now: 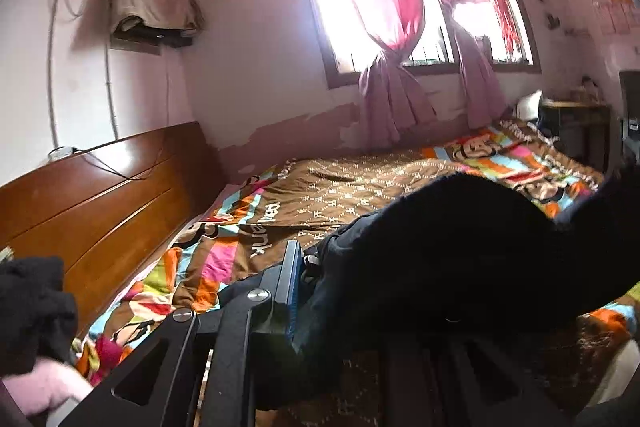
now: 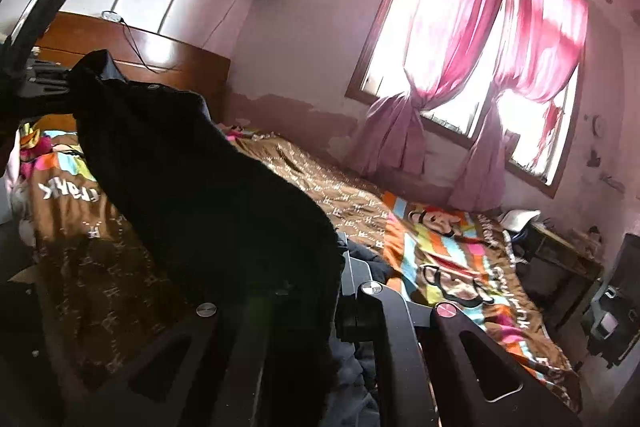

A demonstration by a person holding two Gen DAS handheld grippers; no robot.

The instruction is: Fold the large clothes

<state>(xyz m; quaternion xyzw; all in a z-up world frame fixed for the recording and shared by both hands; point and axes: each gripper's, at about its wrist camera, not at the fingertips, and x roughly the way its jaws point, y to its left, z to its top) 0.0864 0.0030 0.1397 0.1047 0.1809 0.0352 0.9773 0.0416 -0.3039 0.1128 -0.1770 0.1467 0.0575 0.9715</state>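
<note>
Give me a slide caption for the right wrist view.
Both grippers lift a black garment above the patterned bedspread, pink curtains glowing behind.

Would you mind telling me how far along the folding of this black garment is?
Early. Done: both grippers have taken hold of the black garment. In hand: left gripper and right gripper hold it stretched and raised above the bed cover. Left: no fold shows yet; every fold remains.

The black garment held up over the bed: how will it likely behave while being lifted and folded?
Probably floppy: the black garment sags in a curve between the left gripper and the right gripper. Its fuzzy edge suggests thick, grippy knit, unlikely to slip. It looks bulky, so folds may spring open.
</note>
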